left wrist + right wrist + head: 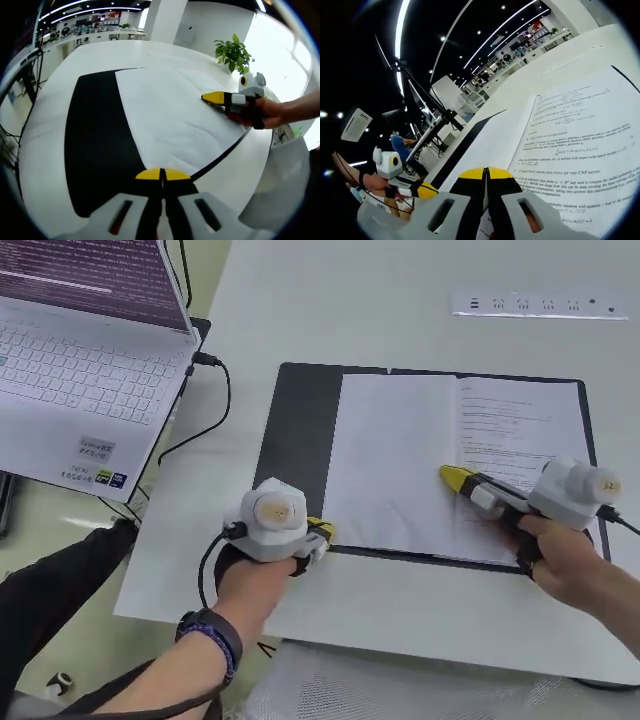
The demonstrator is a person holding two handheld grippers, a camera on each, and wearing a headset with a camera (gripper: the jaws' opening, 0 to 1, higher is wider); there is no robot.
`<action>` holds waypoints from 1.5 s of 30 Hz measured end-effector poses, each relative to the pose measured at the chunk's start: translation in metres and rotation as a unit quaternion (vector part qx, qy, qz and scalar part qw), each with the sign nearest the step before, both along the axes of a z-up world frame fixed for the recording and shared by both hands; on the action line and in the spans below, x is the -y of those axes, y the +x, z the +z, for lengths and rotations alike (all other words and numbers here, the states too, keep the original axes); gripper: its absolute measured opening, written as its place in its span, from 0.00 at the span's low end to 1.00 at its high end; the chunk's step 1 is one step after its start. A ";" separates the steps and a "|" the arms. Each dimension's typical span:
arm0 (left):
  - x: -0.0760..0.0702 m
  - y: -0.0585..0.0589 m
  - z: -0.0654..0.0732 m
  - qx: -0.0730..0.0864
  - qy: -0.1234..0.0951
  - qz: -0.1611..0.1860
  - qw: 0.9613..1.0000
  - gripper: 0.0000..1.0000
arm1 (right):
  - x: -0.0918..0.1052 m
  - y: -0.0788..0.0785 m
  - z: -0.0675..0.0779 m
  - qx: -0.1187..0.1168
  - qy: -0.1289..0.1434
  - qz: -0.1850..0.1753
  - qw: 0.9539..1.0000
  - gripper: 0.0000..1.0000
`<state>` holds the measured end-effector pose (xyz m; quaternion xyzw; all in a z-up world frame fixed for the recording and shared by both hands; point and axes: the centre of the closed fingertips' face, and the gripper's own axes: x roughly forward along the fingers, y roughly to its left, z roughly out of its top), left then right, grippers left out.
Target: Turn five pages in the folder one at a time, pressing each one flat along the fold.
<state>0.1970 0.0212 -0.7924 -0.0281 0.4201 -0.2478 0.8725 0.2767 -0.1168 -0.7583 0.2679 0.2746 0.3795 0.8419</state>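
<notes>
jaws closed and empty were noted on left gripper and right gripper; fold pressing was judged in hand, page pinch next.

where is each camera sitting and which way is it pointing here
Head view: on the headset, looking forward and down at the open folder, with the person's arms, left gripper and right gripper.
Left gripper view: low at the folder's near left edge, facing across the blank page toward the right gripper; own jaws shut.
Right gripper view: low on the printed page, facing leftward over the fold; own jaws shut.
Shared: each gripper view catches the other gripper.
</notes>
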 end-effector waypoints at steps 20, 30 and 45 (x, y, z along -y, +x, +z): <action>0.001 0.000 0.000 0.005 0.006 -0.022 1.000 0.00 | -0.003 -0.045 -0.002 -0.011 0.003 0.024 1.000 0.00; 0.000 -0.001 0.000 0.009 0.006 -0.022 1.000 0.00 | -0.003 -0.066 -0.005 -0.016 0.001 0.044 0.999 0.00; 0.000 -0.001 0.001 0.014 0.006 -0.006 1.000 0.00 | 0.001 -0.078 -0.015 -0.022 -0.008 0.072 0.997 0.00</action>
